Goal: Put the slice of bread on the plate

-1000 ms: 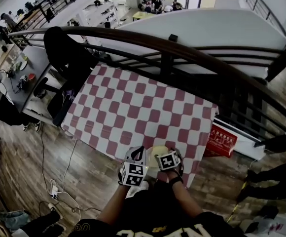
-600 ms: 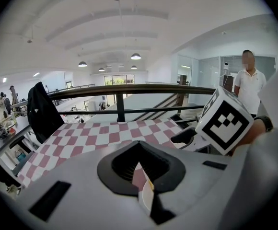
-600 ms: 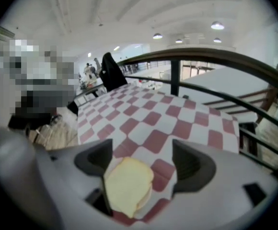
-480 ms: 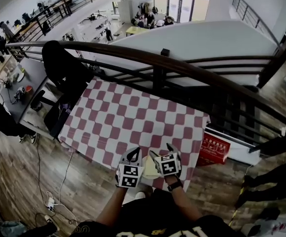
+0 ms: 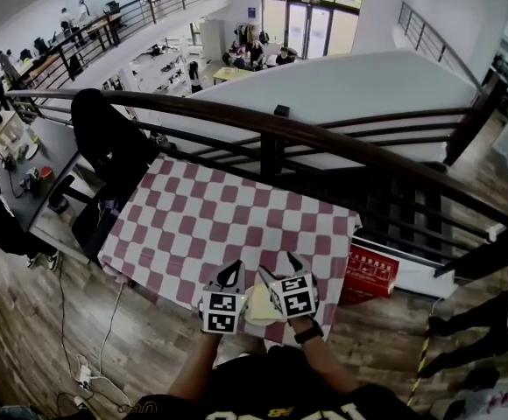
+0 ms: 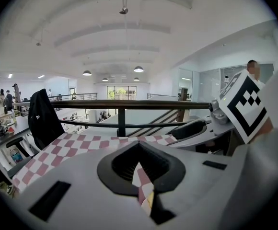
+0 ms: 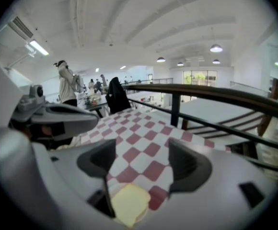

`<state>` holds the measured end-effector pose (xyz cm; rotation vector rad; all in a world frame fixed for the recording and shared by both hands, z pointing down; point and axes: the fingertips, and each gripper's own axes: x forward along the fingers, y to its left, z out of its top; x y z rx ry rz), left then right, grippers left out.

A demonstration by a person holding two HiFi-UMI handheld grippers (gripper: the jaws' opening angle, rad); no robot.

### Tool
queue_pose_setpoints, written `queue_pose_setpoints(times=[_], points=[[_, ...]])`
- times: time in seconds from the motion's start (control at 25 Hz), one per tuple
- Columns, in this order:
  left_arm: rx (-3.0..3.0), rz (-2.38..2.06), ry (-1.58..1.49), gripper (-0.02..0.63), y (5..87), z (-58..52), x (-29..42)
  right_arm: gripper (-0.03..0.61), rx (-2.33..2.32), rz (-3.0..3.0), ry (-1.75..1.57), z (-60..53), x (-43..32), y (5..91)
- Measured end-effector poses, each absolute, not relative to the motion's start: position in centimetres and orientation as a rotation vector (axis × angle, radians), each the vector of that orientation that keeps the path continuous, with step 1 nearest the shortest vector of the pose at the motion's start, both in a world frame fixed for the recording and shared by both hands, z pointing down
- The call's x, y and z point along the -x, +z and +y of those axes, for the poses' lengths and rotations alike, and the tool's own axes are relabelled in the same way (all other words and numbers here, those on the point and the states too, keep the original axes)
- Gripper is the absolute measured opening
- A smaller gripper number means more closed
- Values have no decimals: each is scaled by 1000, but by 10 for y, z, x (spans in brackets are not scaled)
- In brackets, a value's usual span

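Over the near edge of the checked table (image 5: 228, 226), my left gripper (image 5: 233, 271) has its jaws pinched almost together on nothing. The slice of bread (image 5: 258, 305) lies at that edge, between both grippers. My right gripper (image 5: 278, 268) hovers with jaws wide, just easing inward, gripping nothing.

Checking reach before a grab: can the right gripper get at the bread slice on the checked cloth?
Probably yes. The right gripper has empty jaws, apart though just closed slightly, and the bread slice lies uncovered on the checked cloth below it.
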<state>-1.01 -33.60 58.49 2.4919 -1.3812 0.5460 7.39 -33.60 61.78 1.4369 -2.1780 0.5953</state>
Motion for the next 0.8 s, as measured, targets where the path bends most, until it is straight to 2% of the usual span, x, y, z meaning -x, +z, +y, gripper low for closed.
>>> queue_pose_setpoints(times=[0.2, 0.28, 0.4, 0.44, 0.56, 0.8], points=[[-2519, -1373, 508, 17, 574, -336, 5, 293, -1498, -2186, 544, -336, -82, 600], [-2530, -1374, 498, 17, 570, -336, 3, 237, -1533, -2212, 524, -335, -84, 593], [-2541, -1375, 475, 17, 564, -337, 1, 116, -1573, -2248, 480, -333, -86, 580], [-2547, -1375, 467, 17, 562, -337, 1, 96, -1580, -2257, 465, -333, -86, 575], [-2570, -1373, 447, 17, 554, -336, -2, 59, -1607, -2286, 423, -331, -85, 562], [-2632, -1373, 372, 17, 527, -336, -9, 25, -1669, -2351, 318, -328, -85, 526]])
